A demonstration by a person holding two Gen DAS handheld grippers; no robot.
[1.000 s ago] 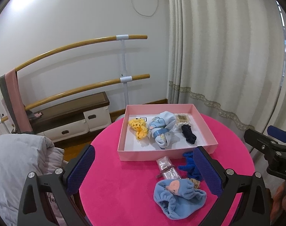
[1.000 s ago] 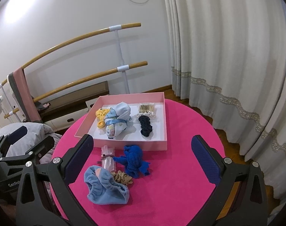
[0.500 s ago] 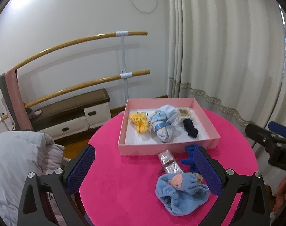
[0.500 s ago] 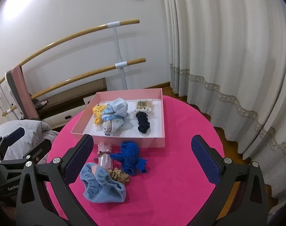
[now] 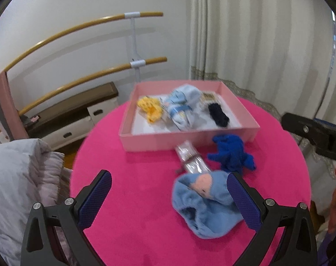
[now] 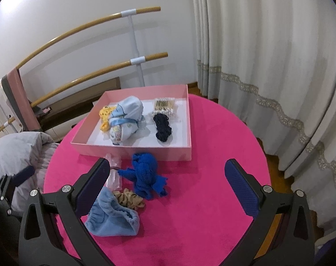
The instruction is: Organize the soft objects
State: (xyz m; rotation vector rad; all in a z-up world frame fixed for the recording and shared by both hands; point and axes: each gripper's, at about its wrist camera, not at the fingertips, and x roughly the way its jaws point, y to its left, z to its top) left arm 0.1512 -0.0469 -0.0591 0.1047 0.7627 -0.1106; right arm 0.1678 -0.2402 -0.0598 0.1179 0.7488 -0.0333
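Observation:
A pink box [image 5: 190, 140] [image 6: 132, 149] on the round pink table holds a yellow scrunchie [image 5: 150, 108], a light blue bundle [image 6: 126, 119], a black scrunchie [image 6: 162, 126] and cotton swabs [image 6: 164, 106]. In front of it lie a dark blue knit item [image 5: 231, 155] [image 6: 147, 176], a clear packet [image 5: 191, 160], a tan scrunchie [image 6: 129, 200] and a light blue fleece cap [image 5: 206, 204] [image 6: 112, 218]. My left gripper [image 5: 169, 198] is open, low over the table, its right finger beside the cap. My right gripper [image 6: 165, 182] is open, above the dark blue item.
The table [image 6: 212, 155] ends close on all sides. Grey bedding [image 5: 17, 177] lies left of it. Wooden wall bars [image 6: 90, 24] and a low cabinet [image 5: 75, 115] stand behind; curtains [image 6: 267, 55] hang at right. The right gripper's body shows at the left wrist view's right edge [image 5: 312, 135].
Both grippers have moved forward and down toward the loose items on the table; the items look larger and nearer. Both stay open. Nothing has been picked up.

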